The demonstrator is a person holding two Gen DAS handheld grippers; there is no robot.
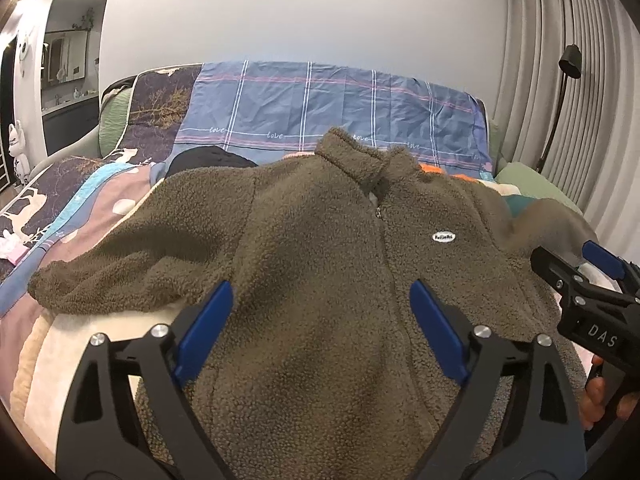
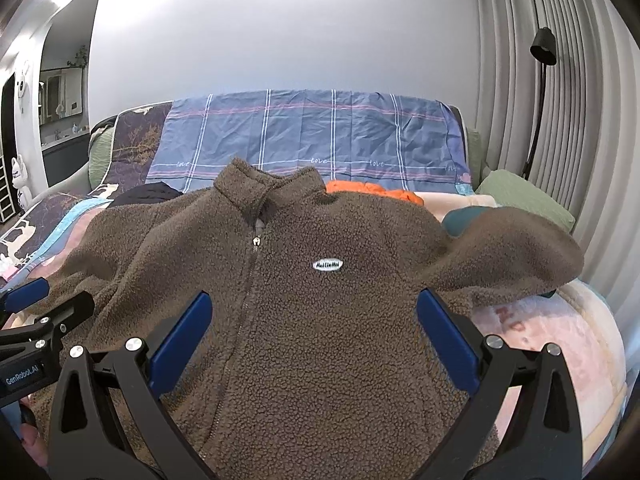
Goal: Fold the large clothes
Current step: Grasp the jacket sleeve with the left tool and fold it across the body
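Observation:
A brown fleece jacket (image 1: 320,248) lies front up and zipped on a sofa, collar far, sleeves spread to both sides. It also fills the right wrist view (image 2: 320,312). A white oval label (image 2: 327,265) sits on its chest. My left gripper (image 1: 320,316) is open and empty above the jacket's lower left body. My right gripper (image 2: 314,320) is open and empty above the lower right body. The right gripper also shows at the right edge of the left wrist view (image 1: 576,268); the left gripper shows at the left edge of the right wrist view (image 2: 48,300).
A blue checked sheet (image 1: 332,108) covers the sofa back. An orange garment (image 2: 372,192) and a black garment (image 1: 208,162) lie behind the jacket. A green cushion (image 2: 524,196) is at the right, with a floor lamp (image 2: 542,80) and curtains beyond. A patterned blanket (image 1: 60,208) lies at the left.

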